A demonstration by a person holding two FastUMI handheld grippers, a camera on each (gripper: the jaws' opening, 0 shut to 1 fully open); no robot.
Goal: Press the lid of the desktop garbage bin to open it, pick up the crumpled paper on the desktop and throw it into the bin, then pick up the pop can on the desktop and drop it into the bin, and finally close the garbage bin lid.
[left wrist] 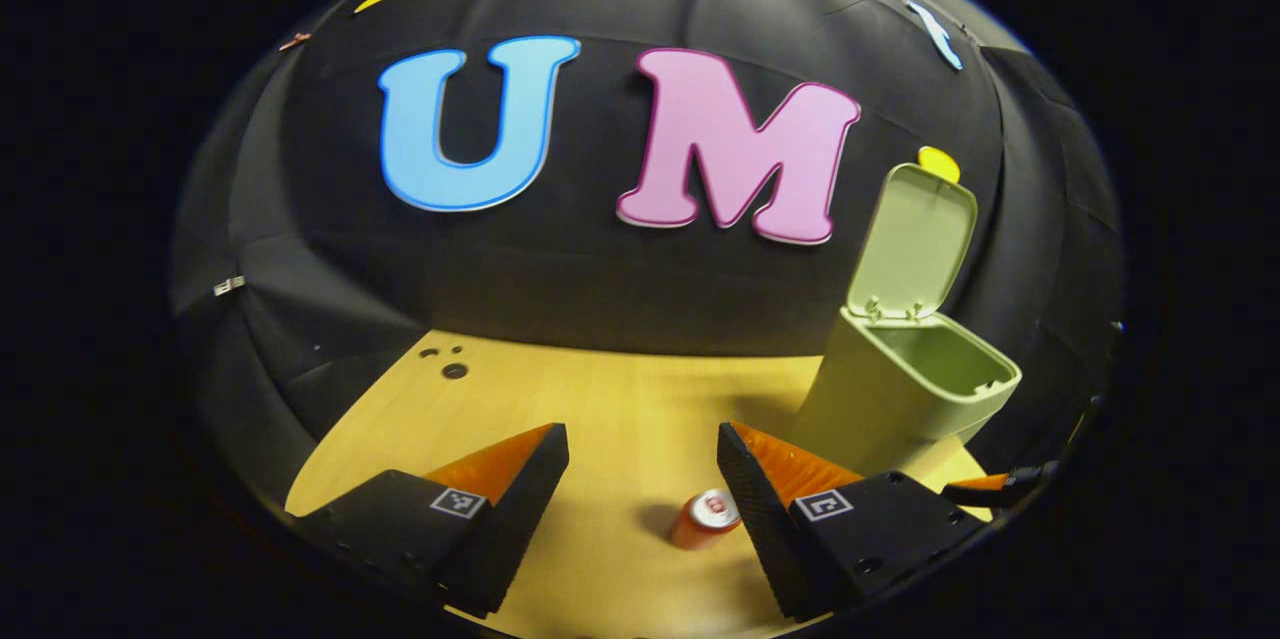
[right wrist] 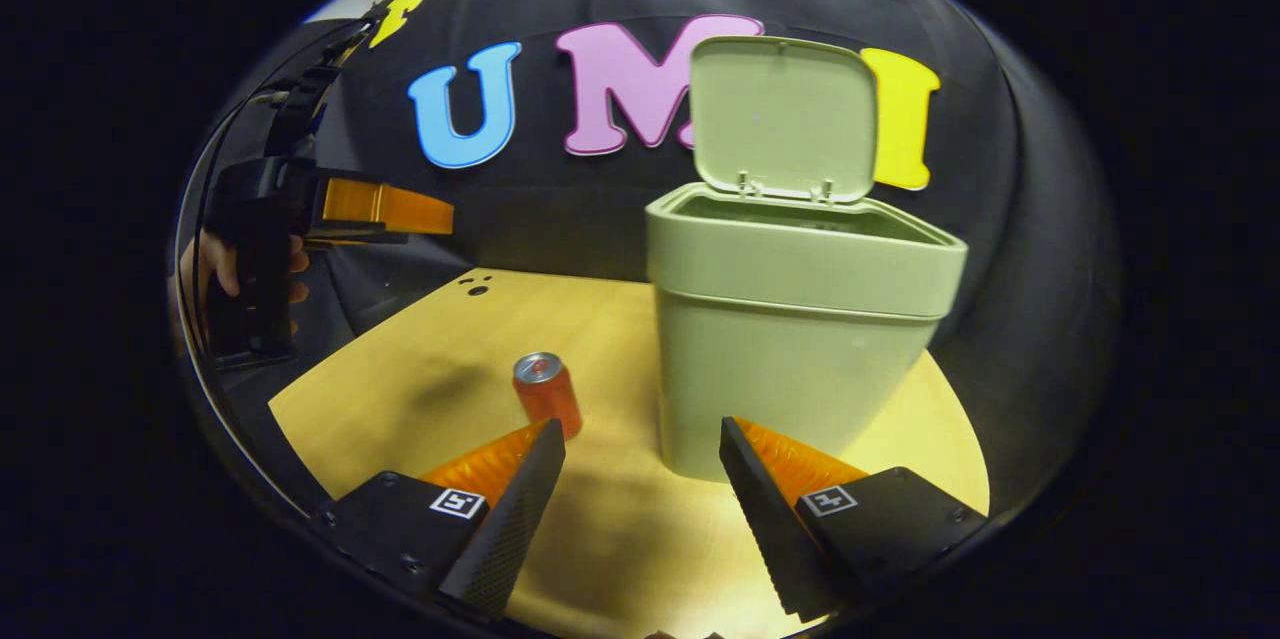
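Booth with black cloth walls; pale wooden desktop (right wrist: 620, 529) underneath, a few small dark holes at its far left corner. We see the pale green plastic garbage bin (right wrist: 790, 359) upright on the right side of the desk, its flip lid (right wrist: 782, 117) standing up on the rear hinge, mouth clear for a drop from above. What we can see inside through the left gripper view looks bare near the rim; the bottom is hidden, so we cannot tell whether the crumpled paper is in there. No paper is visible on the desk. The red pop can (right wrist: 546, 393) stands upright just left of the bin, apart from it.

Left gripper (left wrist: 642, 474) is tilted down, jaws wide with nothing between them, can (left wrist: 705, 517) just inside its right finger. From the right gripper view it's held high at the left by a hand (right wrist: 215, 264). Right gripper (right wrist: 640, 474) is low, facing the bin front, also wide and empty.

Our read: can is the likely next pick.
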